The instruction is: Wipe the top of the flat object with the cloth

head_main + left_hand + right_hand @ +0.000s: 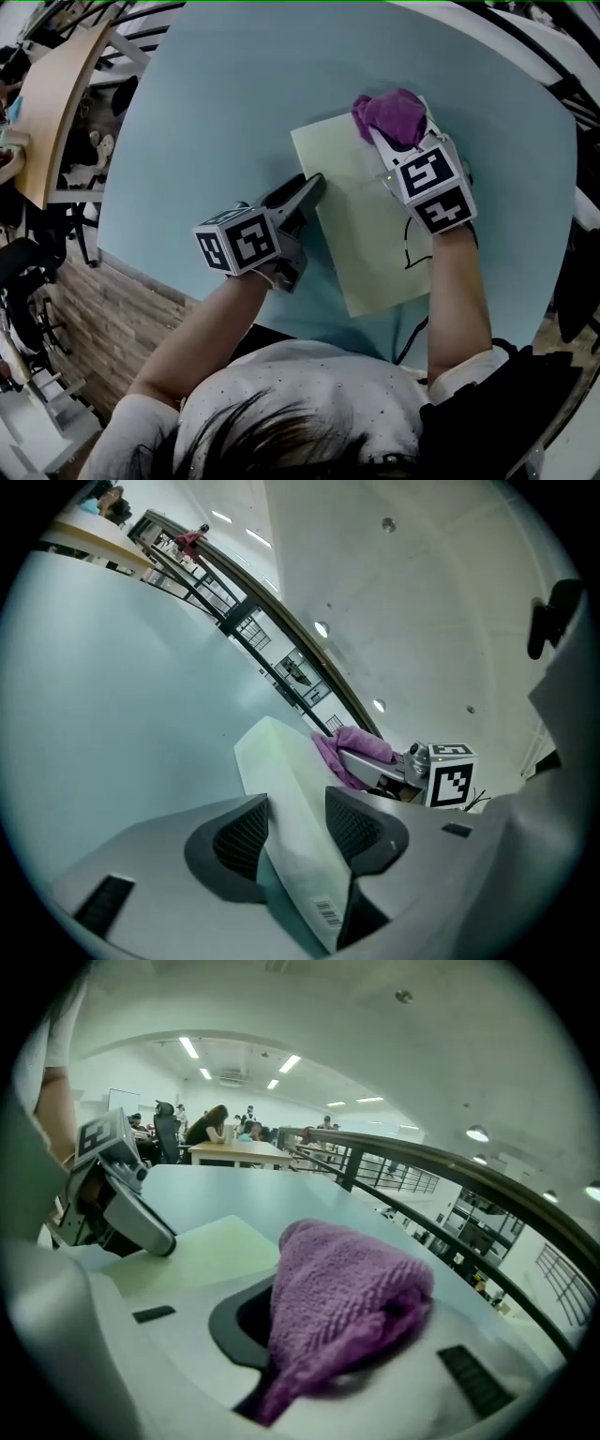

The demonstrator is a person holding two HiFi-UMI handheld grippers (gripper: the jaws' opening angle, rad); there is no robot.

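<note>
Big open hall: ceiling strip lights [190,1047], dark railing [441,1171], people [220,1129] seated at desks far back. You're working on a pale blue-green table [206,103] with a matte top. The flat object [361,244] lies near the middle of it, straight in front of you. It is a thin, pale yellow-green rectangular sheet, flat on the table, one corner pointing away. Your left gripper [292,822] sits at the sheet's left edge, fingers spread wide with that edge between them, pads not squeezing. Your right gripper [392,141] is at the far corner, fingers clamped on the cloth [392,111], purple terry, bunched, resting on the sheet's top. Black-and-white square markers cover each gripper's cube [239,242]. The only print is a small barcode label [325,913] on the sheet by the left jaws, too small to read.
</note>
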